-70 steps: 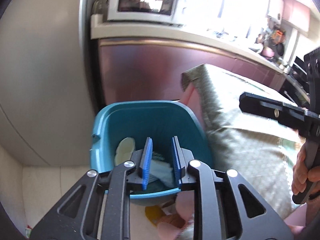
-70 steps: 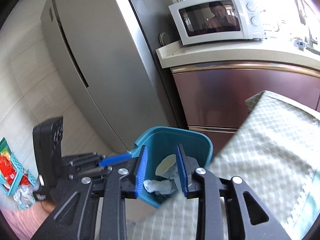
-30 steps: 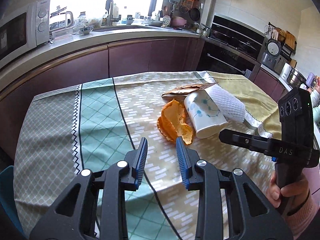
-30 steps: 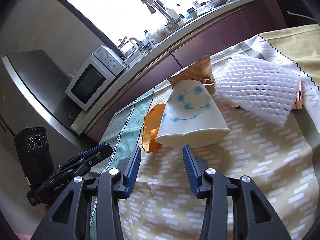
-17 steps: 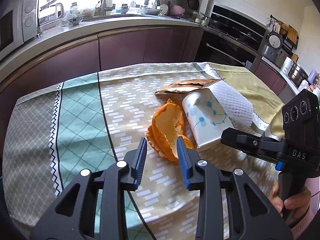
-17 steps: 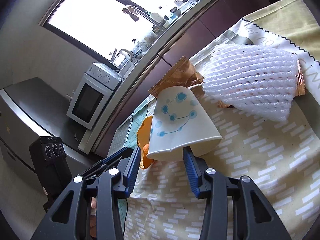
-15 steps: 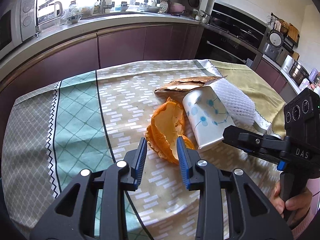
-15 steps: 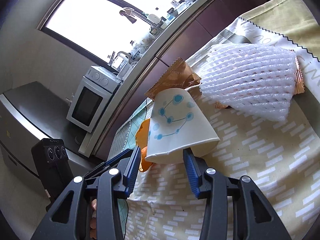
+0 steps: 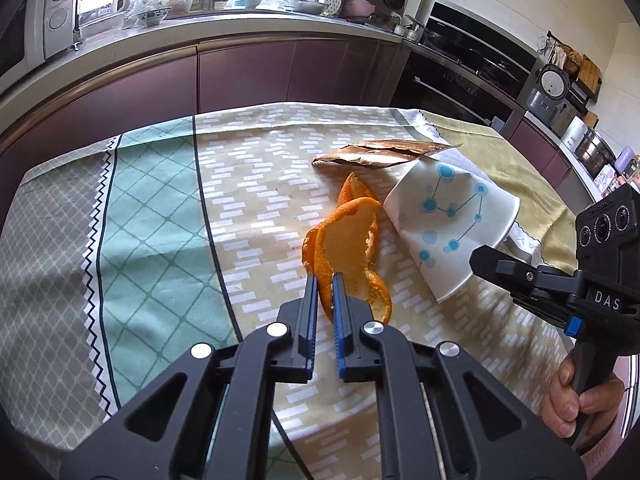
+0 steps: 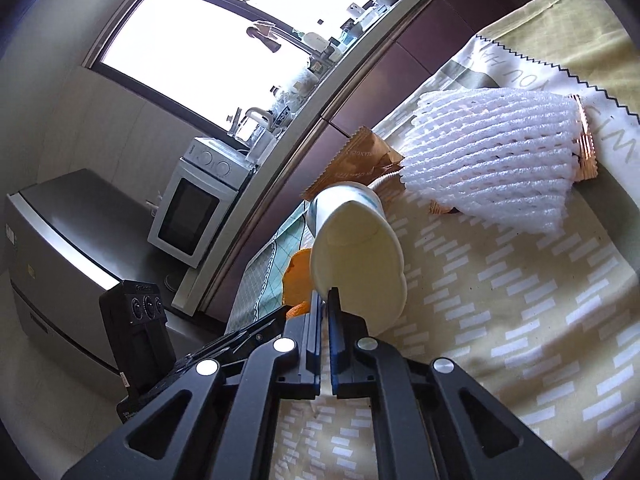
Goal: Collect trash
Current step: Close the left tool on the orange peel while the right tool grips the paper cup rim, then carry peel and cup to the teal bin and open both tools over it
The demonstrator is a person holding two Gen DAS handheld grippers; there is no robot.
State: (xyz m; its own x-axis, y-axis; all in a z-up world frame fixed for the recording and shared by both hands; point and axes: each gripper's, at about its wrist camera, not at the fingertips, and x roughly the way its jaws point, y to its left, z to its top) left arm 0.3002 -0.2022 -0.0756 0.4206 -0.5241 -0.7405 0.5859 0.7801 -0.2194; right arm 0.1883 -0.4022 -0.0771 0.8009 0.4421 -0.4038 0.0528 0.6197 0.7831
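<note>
An orange peel (image 9: 348, 236) lies on the patterned tablecloth (image 9: 160, 240). My left gripper (image 9: 324, 280) is closing on the peel's near edge, and the blue pads press it. A white paper cup with blue dots (image 9: 452, 224) is tipped up beside the peel. In the right wrist view my right gripper (image 10: 325, 296) is closing on the rim of the cup (image 10: 356, 256), and the pads pinch its wall. The peel (image 10: 298, 276) shows behind the cup. A white foam net (image 10: 492, 168) and a brown wrapper (image 10: 356, 160) lie beyond.
The table's far edge faces dark purple cabinets under a cluttered counter (image 9: 240, 12). A white microwave (image 10: 196, 200) and a steel fridge (image 10: 60, 248) stand to the left. An oven wall (image 9: 460, 64) is at the right. A hand (image 9: 580, 400) holds the right gripper's handle.
Both grippers went from open to shut: the left on the orange peel, the right on the cup's rim. The cup has tipped up, its mouth toward the right camera.
</note>
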